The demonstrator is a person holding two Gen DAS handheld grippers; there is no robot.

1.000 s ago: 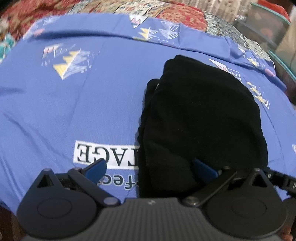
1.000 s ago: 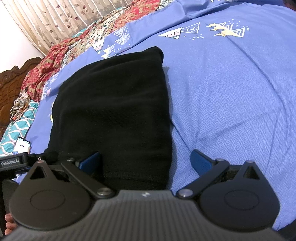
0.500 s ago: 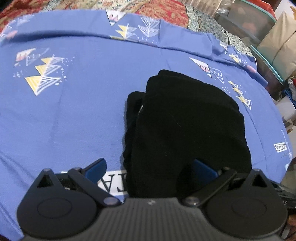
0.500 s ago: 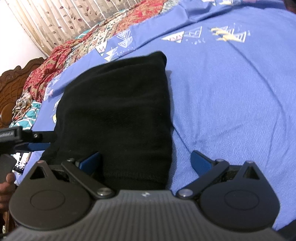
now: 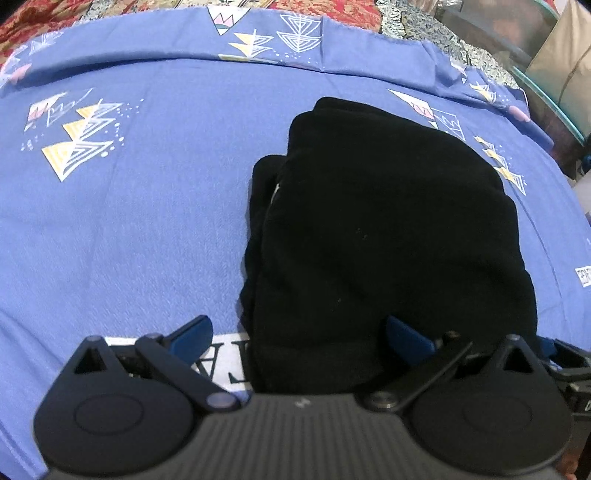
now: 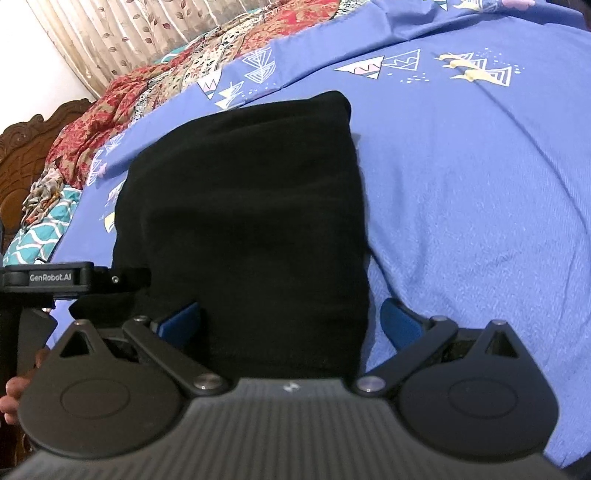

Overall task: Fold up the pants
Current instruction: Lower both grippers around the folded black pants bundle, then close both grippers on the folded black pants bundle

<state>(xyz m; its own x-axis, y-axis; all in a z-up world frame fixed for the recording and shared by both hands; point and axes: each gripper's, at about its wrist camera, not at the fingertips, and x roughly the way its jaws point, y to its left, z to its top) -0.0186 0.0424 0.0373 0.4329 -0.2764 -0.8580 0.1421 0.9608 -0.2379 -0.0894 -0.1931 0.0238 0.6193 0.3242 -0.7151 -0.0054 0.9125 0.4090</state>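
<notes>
Blue bedsheet (image 5: pixel 129 240) bears folded pants (image 5: pixel 388 240); curtain (image 6: pixel 122 33) right-view only.

Left black two-finger gripper with blue pads (image 5: pixel 299 332): jaws spread wide, nothing pinched between them, body held low and level. Right black two-finger gripper with blue pads (image 6: pixel 290 319): same posture, jaws wide apart, nothing clamped. From the right wrist view, the left unit's black housing sits at the far left, side-on, close beside the right one. Bare fingers of the person's left hand (image 6: pixel 13 397) visible under that housing, at the frame edge.
</notes>
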